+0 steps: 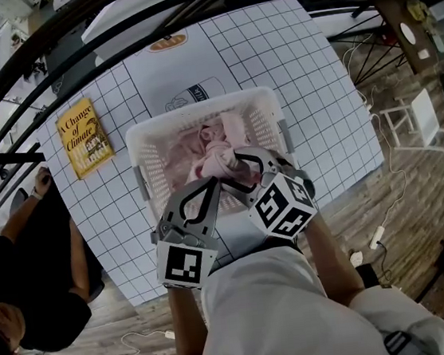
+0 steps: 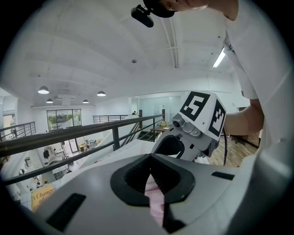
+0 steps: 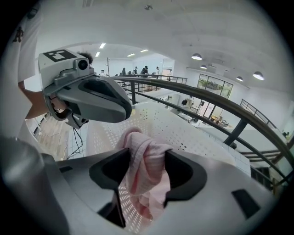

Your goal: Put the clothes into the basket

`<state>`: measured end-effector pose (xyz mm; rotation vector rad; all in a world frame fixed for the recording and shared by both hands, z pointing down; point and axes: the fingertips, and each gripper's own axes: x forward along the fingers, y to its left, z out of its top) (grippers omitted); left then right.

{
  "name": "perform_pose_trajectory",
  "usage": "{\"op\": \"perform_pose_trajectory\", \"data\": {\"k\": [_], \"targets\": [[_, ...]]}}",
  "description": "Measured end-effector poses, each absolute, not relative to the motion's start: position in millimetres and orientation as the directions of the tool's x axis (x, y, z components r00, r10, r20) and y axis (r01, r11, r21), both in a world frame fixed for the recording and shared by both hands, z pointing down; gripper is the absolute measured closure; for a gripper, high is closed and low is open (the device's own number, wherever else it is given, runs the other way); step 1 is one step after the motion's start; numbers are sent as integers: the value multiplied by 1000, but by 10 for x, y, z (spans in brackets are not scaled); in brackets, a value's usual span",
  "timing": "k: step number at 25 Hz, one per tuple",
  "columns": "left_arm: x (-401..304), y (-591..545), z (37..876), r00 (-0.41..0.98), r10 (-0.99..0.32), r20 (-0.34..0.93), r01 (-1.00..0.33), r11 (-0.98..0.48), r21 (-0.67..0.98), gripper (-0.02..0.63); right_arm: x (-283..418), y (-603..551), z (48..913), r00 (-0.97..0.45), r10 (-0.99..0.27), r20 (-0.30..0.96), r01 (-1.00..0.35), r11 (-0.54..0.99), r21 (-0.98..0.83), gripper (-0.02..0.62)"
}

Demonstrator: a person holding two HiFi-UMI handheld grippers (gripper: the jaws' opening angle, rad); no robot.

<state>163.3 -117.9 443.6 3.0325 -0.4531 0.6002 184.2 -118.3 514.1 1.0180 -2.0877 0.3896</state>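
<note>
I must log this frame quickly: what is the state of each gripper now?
Left gripper: closed, pinching a strip of the pink garment.
Right gripper: open; the pink garment hangs between its jaws, unclamped, over the white laundry basket.

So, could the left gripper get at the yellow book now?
Probably not yet: the left gripper is shut on the pink cloth at the basket. The yellow book itself lies uncovered on the table, beside the basket.
</note>
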Motion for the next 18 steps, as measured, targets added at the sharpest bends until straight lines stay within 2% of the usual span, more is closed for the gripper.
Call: {"op": "perform_pose_trajectory", "data": {"k": [8,18], "targets": [[1624,-1152,4422,886,-276,371,-281,-959,-42,603,1901,-1126,5119,-330,-529,782,-748,652,125,298],[1577,-1123,4372,887,-286,362,-289,-956,-46,603,1920,-1109,5024,-319,-562,763,-763,629,145,296]]}}
